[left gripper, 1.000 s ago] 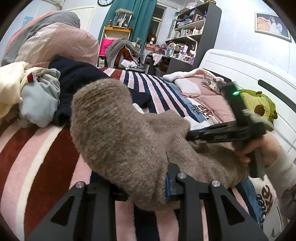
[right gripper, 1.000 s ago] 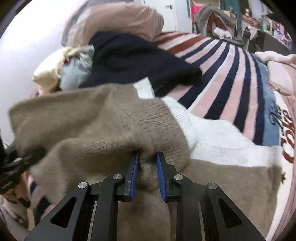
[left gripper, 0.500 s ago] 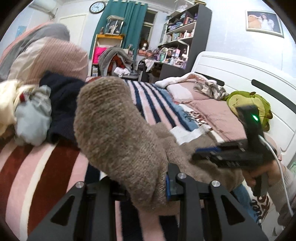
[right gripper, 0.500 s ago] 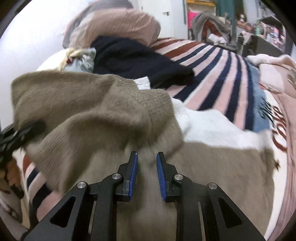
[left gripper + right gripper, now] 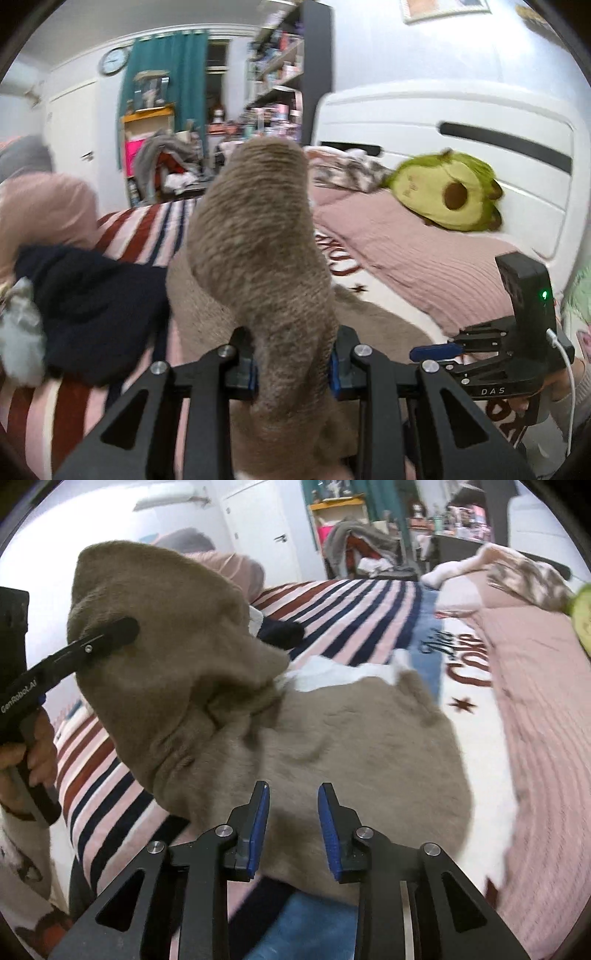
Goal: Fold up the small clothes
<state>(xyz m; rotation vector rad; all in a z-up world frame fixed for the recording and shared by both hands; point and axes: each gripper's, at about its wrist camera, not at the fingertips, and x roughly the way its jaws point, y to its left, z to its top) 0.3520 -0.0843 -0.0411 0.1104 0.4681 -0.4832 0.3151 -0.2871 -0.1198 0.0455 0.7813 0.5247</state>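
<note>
Striped bed [image 5: 369, 605], bedroom. Left gripper [image 5: 291, 363] fingers pinching lifted fold of brown sweater [image 5: 351, 738]; right gripper [image 5: 293, 823] fingers spreading, empty, above sweater.

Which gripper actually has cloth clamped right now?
The left gripper: its pads pinch the brown sweater. The right gripper is opening, with a clear gap between its blue pads and nothing held.
</note>
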